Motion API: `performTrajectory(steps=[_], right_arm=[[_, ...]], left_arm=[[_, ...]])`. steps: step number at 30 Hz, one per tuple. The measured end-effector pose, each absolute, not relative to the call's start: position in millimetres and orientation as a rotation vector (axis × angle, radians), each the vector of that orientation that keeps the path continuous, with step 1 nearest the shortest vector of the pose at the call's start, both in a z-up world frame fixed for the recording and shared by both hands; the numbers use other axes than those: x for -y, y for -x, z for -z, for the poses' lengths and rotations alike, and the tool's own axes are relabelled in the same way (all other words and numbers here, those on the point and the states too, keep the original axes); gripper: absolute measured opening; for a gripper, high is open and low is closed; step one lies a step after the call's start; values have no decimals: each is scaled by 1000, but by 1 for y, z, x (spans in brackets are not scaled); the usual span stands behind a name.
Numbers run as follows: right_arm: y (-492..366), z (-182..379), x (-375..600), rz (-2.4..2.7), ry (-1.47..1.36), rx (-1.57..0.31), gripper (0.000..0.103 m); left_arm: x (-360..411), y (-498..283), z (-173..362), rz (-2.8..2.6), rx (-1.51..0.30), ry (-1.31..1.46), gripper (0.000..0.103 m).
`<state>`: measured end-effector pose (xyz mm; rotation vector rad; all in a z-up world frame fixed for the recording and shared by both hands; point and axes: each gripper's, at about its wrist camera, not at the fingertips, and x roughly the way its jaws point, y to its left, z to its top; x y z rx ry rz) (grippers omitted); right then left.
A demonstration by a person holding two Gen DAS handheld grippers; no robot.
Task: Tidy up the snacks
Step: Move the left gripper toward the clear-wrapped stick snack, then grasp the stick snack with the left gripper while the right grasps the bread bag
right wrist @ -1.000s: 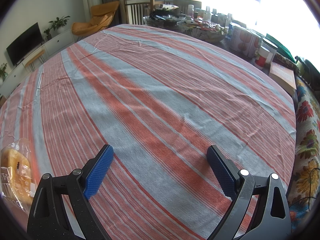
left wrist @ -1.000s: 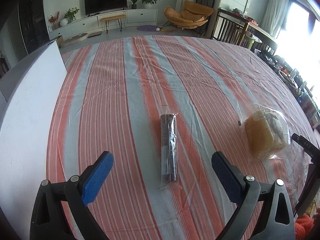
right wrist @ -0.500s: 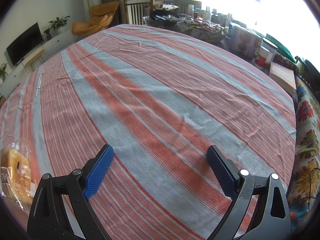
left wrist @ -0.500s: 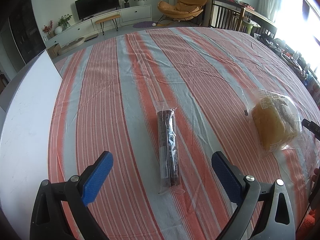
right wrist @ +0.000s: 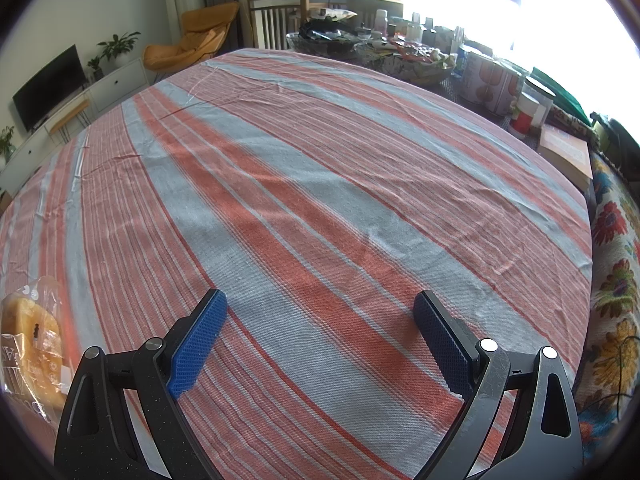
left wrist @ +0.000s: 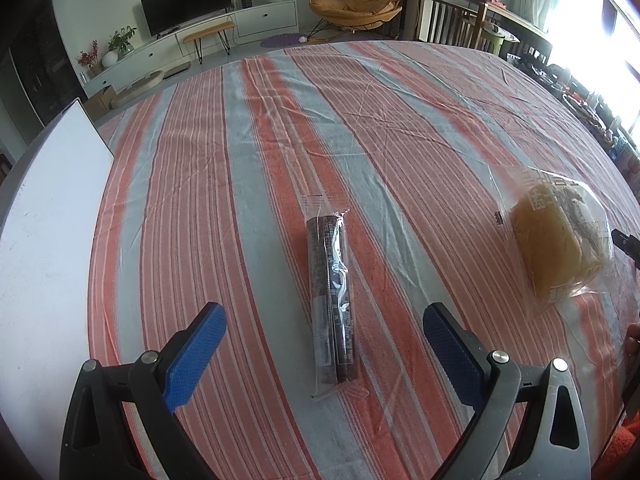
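Blue pads sit on the two black fingers of the left gripper (left wrist: pixel 324 336), which is spread wide and holds nothing. It hangs low over the striped cloth (left wrist: pixel 280 140), tipped down toward it. Right in front, lined up with the gap between the fingers, lies the dark stick snack (left wrist: pixel 331 304) in its clear wrap. Its near end reaches in between the fingertips, but nothing touches it. Next to a second ago, the snack looks bigger and sits lower in the left view, so this gripper has come closer.

Off to the right lies the bread bag (left wrist: pixel 560 240) (yellow bread in clear plastic), well apart from the stick snack. A white board (left wrist: pixel 44 240) lies along the left side of the table.

The right gripper (right wrist: pixel 320 332) is wide open too and empty. It hovers over bare cloth and has not moved. The bread bag (right wrist: pixel 28 344) is far to its left, at the edge of the view. Past the cloth stand bowls (right wrist: pixel 404 60) and tins.
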<state>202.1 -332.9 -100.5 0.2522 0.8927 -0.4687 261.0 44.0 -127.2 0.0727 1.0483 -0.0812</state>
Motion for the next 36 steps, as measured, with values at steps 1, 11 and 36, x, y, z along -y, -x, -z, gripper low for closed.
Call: performTrajectory(steps=[1, 11, 36], right_arm=[[-202, 100, 333, 469, -252, -893, 96], [-196, 89, 336, 403, -294, -920, 94], [-226, 44, 153, 35, -264, -1090, 73]], left_arm=[[-44, -261, 128, 82, -1051, -74, 98], [-43, -265, 133, 96, -1071, -54, 60], [-107, -144, 0, 184, -770, 210, 17]])
